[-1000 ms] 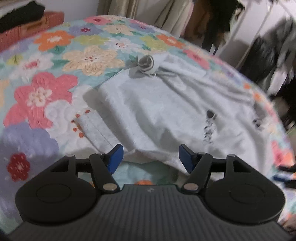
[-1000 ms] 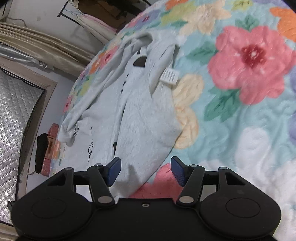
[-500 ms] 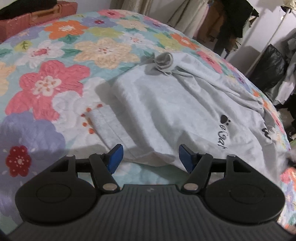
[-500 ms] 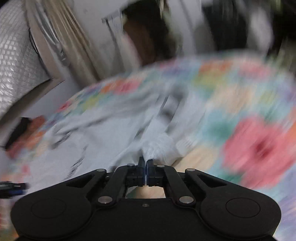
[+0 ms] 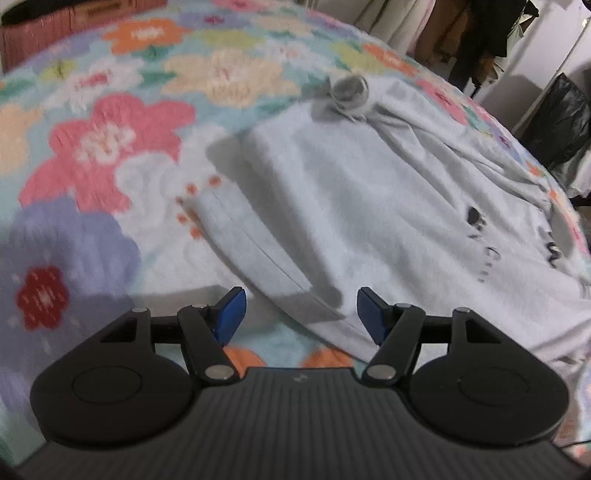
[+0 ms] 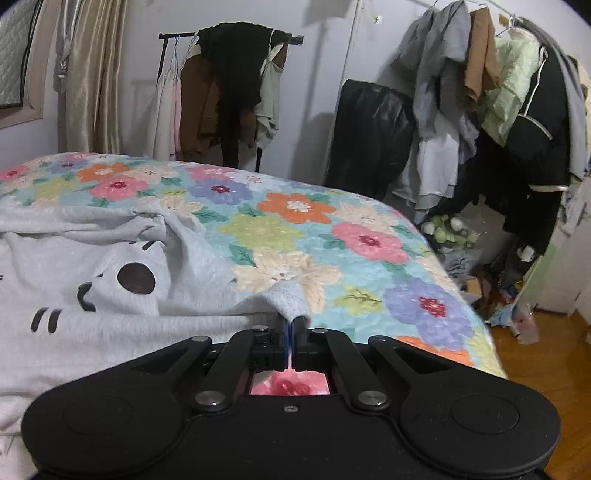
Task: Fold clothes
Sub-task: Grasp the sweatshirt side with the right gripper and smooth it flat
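A light grey sweatshirt (image 5: 369,206) with a black cat print lies spread on the flowered bedspread (image 5: 110,147). In the left wrist view my left gripper (image 5: 297,314) hovers open just over the near hem corner, with a folded cuff (image 5: 258,254) right ahead of its blue pads. In the right wrist view my right gripper (image 6: 293,326) is shut on a pinched corner of the grey sweatshirt (image 6: 110,295), lifting that bit of fabric off the bedspread (image 6: 332,240). A rolled-up piece of grey cloth (image 5: 349,92) sits at the far edge of the garment.
A red-brown basket (image 5: 74,26) stands at the bed's far left. Clothes racks (image 6: 236,92) loaded with hanging garments line the wall beyond the bed, with more clothes (image 6: 509,110) at the right. The bed edge drops to a wooden floor (image 6: 546,369) with clutter.
My right gripper closed on the sweatshirt's edge, then rose and rolled level with the fabric in it. The left gripper sank slightly toward the hem and stayed open.
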